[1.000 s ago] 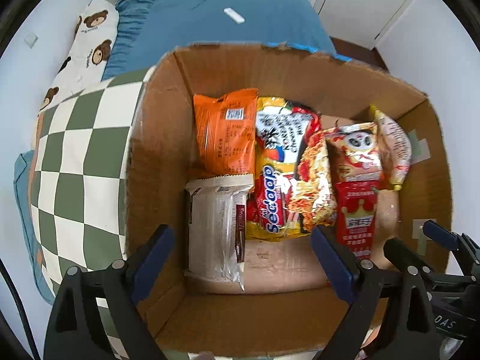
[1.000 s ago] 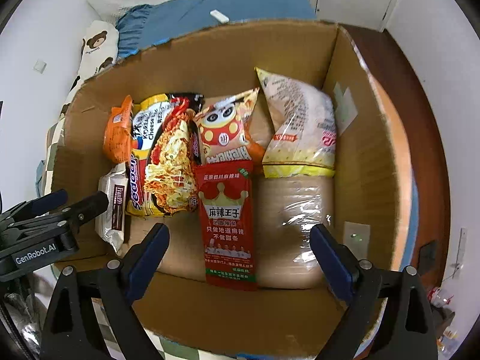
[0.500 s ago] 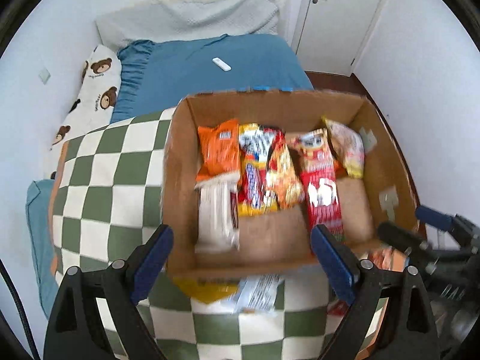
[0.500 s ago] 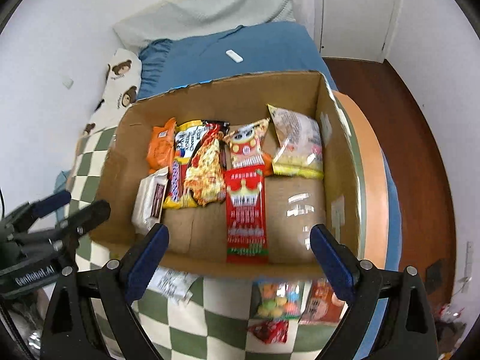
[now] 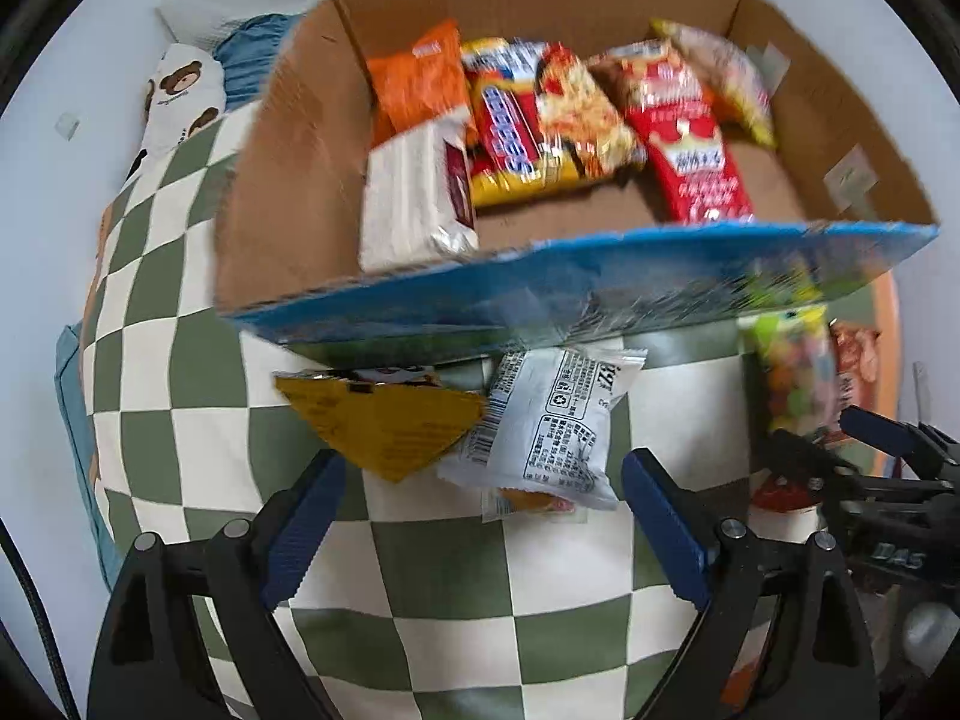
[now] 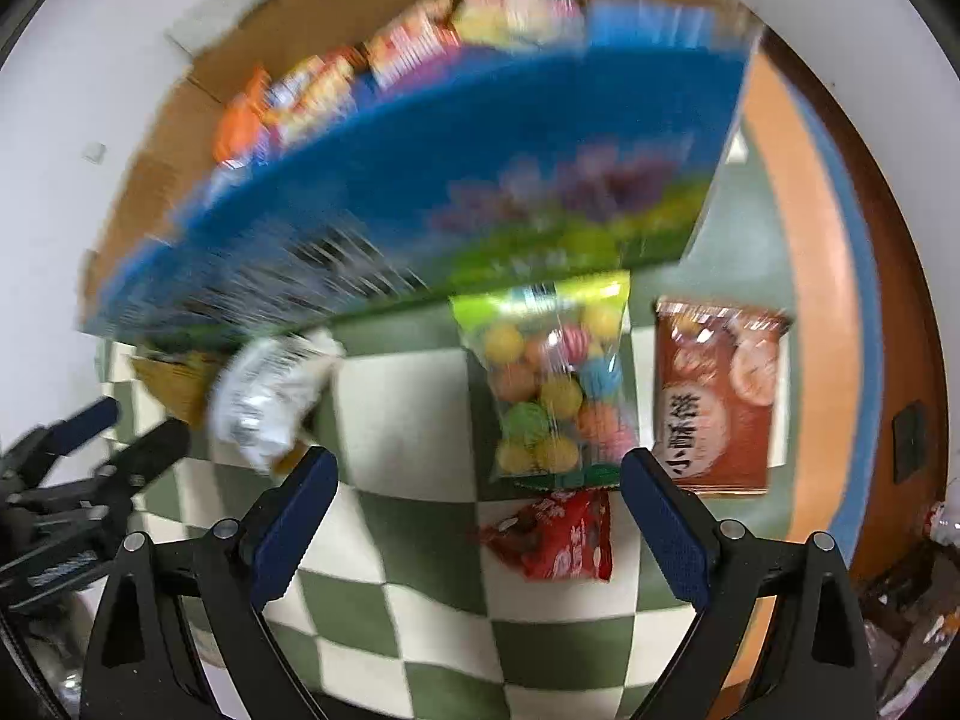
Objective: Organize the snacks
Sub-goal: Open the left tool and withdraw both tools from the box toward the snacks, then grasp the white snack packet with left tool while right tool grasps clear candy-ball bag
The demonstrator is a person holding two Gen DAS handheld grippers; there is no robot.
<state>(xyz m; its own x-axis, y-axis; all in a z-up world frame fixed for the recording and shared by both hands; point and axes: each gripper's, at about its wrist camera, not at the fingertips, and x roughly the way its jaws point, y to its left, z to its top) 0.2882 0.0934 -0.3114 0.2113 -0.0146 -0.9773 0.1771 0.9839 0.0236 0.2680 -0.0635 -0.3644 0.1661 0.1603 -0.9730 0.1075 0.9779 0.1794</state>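
Observation:
A cardboard box (image 5: 288, 192) with a blue printed outer wall (image 6: 456, 180) holds several snack packets, among them an orange bag (image 5: 420, 75) and a red packet (image 5: 696, 162). In front of the box, on the green-and-white checked cloth (image 5: 450, 570), lie a yellow packet (image 5: 390, 420) and a white packet (image 5: 552, 426). My left gripper (image 5: 480, 522) hangs open just short of these two. My right gripper (image 6: 477, 516) is open over a bag of coloured balls (image 6: 552, 396), a small red packet (image 6: 558, 534) and an orange-red packet (image 6: 720, 402).
The cloth covers a round surface with an orange and blue rim (image 6: 834, 276). A bear-print pillow (image 5: 180, 90) and blue bedding (image 5: 246, 60) lie beyond the box at the left. Wooden floor (image 6: 912, 324) shows at the right.
Both grippers have pulled back from above the box's inside and sunk toward the cloth in front of it. The loose packets outside the box have come into view. Both stay open.

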